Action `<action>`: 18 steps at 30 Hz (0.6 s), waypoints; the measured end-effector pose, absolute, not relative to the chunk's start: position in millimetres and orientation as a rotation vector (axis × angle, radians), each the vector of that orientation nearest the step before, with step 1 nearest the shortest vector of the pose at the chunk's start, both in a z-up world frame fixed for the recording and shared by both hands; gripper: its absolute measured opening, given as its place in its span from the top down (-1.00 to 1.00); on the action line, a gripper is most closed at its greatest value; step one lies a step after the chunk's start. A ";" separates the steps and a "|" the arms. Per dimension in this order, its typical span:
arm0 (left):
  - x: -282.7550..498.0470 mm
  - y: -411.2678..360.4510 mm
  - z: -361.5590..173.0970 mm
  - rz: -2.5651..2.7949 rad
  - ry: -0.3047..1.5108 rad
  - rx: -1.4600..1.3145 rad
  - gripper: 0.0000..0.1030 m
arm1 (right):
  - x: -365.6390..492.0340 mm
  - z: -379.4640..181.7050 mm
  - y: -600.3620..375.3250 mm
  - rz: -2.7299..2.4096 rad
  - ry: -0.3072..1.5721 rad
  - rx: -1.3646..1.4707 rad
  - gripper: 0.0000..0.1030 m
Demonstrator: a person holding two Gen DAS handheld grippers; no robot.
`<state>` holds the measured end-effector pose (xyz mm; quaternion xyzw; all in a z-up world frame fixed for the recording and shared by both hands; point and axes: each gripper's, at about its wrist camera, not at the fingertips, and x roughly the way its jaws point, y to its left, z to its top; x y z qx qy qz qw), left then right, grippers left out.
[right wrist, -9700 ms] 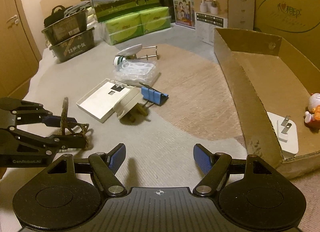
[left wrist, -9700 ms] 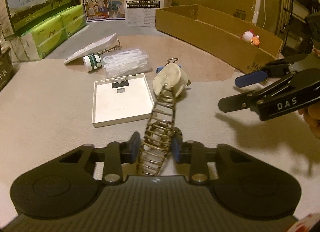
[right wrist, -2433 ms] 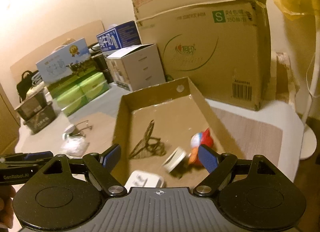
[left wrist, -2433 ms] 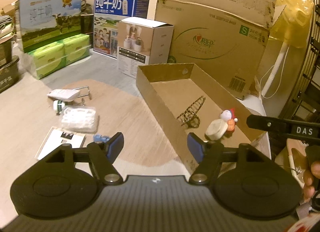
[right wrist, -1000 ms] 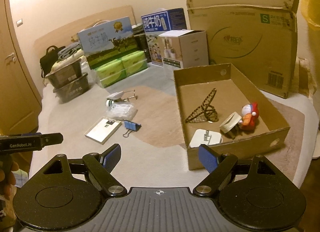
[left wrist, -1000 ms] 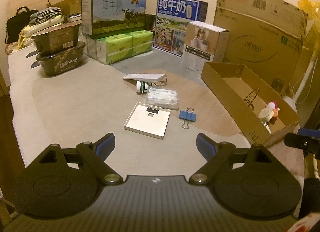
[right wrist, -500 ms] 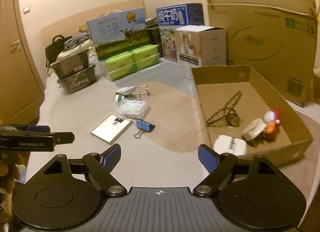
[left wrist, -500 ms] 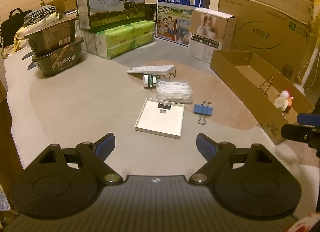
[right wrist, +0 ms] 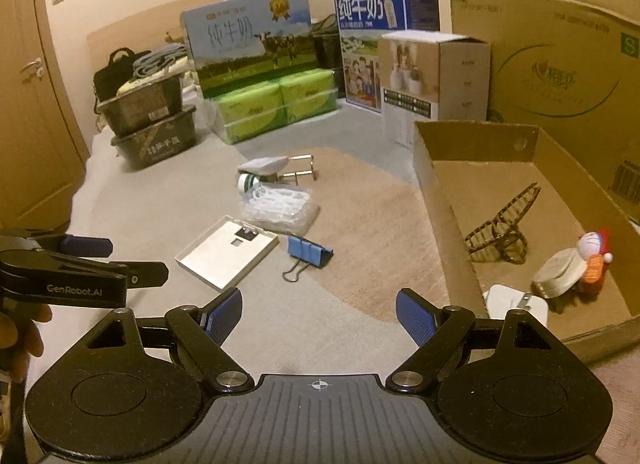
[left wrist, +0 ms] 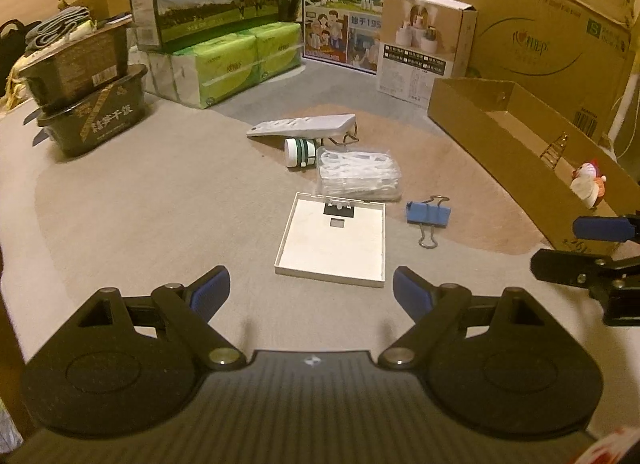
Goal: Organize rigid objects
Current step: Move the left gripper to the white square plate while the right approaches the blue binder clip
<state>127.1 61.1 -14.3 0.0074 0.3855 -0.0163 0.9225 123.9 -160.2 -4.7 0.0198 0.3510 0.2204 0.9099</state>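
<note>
Left gripper and right gripper are angling down over the carpet, jaws spread, gripping nothing. Brown cardboard tray is holding a wire rack, white plug, toy figure. Blue binder clip is lying outside.

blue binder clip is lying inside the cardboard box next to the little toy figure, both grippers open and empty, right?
Not quite. The blue binder clip lies outside the cardboard box, on the floor beside the flat white square case; the right wrist view shows it. The little toy figure is in the box, and the left gripper and right gripper are open and empty.
</note>
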 end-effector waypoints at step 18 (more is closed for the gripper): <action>185.2 53.1 -57.2 -0.179 0.833 0.059 -0.70 | 163.6 -45.9 -140.5 0.461 0.805 0.044 -0.63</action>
